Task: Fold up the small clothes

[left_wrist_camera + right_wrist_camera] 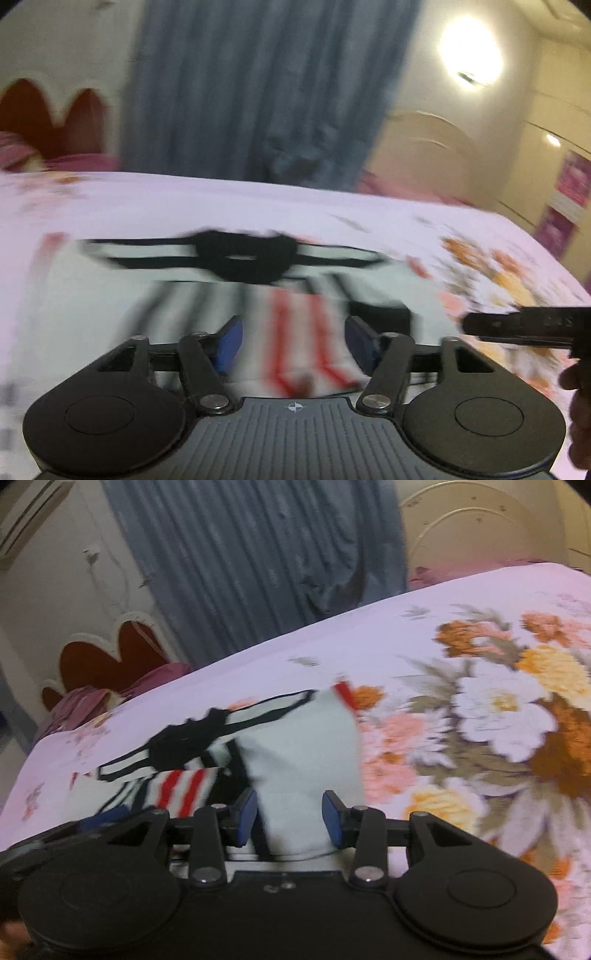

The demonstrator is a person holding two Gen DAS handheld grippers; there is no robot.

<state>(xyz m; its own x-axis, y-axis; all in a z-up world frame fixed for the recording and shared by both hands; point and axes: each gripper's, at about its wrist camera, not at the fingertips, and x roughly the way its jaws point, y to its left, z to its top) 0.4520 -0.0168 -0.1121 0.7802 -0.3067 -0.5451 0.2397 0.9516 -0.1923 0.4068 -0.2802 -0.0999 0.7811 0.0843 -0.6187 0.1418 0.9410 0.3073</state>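
My left gripper (293,341) wore blue pads (231,341) on black linkage arms with silver screws, beside two round black discs and a ribbed grey plate bearing a white crosshair mark. My right gripper (289,819) matched, its plate plain black.

Motion blur smears the small white garment with black trim and red stripes (258,280) in the left wrist view; its near hem seems hidden behind the black right gripper (289,821).
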